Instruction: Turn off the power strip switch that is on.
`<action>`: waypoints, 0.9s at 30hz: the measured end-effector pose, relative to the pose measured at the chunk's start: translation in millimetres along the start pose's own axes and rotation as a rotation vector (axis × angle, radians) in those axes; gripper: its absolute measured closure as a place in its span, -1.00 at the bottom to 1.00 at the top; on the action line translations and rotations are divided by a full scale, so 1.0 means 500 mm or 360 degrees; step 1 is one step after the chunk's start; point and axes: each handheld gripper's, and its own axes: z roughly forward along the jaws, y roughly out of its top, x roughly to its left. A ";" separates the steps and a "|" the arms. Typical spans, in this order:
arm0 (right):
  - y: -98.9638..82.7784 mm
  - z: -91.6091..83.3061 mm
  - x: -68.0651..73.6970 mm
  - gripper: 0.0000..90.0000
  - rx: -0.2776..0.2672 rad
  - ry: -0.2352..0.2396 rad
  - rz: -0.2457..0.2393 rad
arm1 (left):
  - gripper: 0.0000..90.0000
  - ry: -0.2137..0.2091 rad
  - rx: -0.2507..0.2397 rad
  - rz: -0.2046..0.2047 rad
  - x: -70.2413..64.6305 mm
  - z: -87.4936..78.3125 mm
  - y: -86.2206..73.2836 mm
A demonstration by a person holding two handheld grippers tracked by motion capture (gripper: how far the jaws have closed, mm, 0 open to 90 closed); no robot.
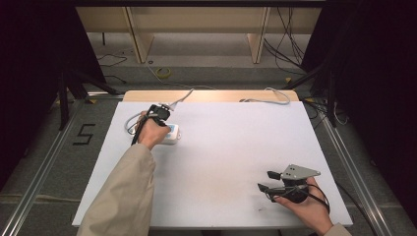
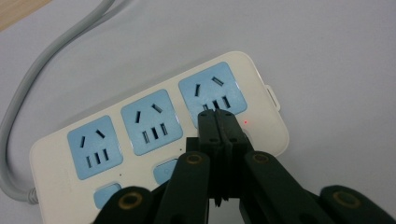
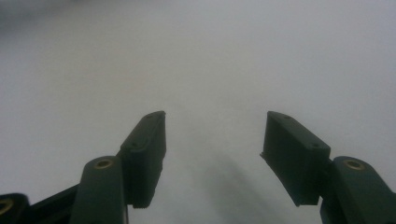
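A white power strip [image 1: 172,133] with three blue sockets lies at the left of the white table [image 1: 236,142]. In the left gripper view the power strip [image 2: 150,122] fills the middle, and a small red light [image 2: 246,122] glows beside its end socket. My left gripper [image 2: 217,114] is shut, with its joined tips over the strip just below that end socket; whether they touch it I cannot tell. Blue switch buttons [image 2: 108,195] sit below the other two sockets. In the high view a hand covers most of the left gripper [image 1: 162,120]. My right gripper [image 1: 268,180] [image 3: 212,126] stands open over bare table at the front right.
The strip's grey cable [image 2: 37,79] curls off behind it toward the table's far edge [image 1: 182,97]. Another light cable [image 1: 268,100] lies along the far edge at the right. Metal rails and black stands flank the table.
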 end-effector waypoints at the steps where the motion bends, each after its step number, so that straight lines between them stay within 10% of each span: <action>1: 0.000 0.000 0.000 -0.11 0.0000 0.0000 0.0001 | 0.99 0.0001 0.0010 0.0012 0.000 0.000 0.000; 27: 0.000 0.000 0.000 -0.11 0.0004 0.0004 0.0002 | 0.99 -0.0004 0.0052 0.0021 -0.013 0.013 0.005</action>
